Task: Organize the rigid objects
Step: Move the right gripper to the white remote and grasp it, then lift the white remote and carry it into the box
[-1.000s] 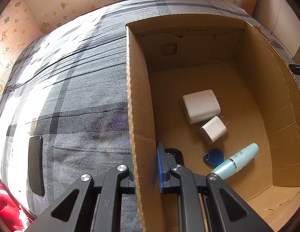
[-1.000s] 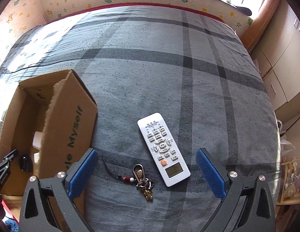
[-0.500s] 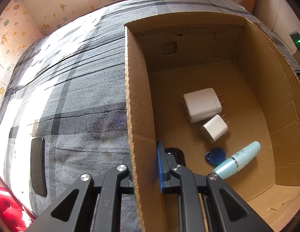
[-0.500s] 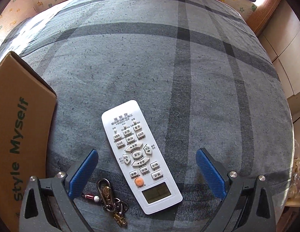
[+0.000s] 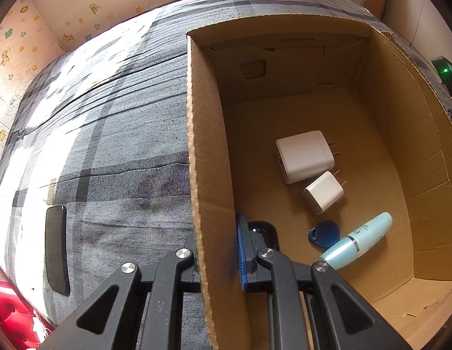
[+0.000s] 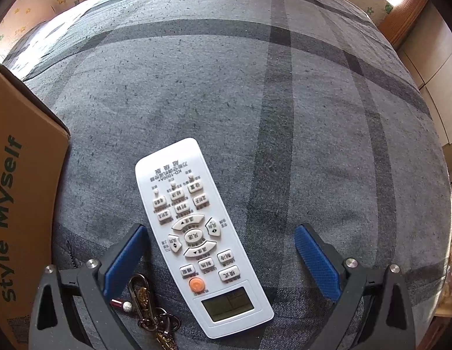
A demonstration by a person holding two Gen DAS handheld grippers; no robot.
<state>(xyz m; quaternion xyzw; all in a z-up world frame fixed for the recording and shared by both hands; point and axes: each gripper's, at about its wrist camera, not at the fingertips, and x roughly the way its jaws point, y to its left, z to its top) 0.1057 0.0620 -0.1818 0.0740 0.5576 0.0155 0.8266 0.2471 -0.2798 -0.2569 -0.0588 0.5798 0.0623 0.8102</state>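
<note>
Our right gripper [image 6: 221, 258], jaws spread, straddles the white rectangular plastic remote control [image 6: 196, 237], long axis slanting between them, while our left gripper [image 5: 217, 250] pinches the brown cardboard box wall [image 5: 207, 175].

Seen from the left gripper [image 5: 218, 258], the cardboard box [image 5: 207, 151] wall runs straight ahead between its jaws, with the bedspread [image 5: 115, 145] and a phone [image 5: 56, 249] on it to the left. Inside the box, to the right, a large charger [image 5: 304, 156] lies farthest ahead, a small charger [image 5: 323, 192] just nearer, then a key fob [image 5: 323, 233] and a tube [image 5: 357, 240] side by side. Between the right gripper's [image 6: 221, 258] spread jaws the remote [image 6: 194, 233] lies on the bedspread, keys [image 6: 151, 312] near its left side, the box farther left.
</note>
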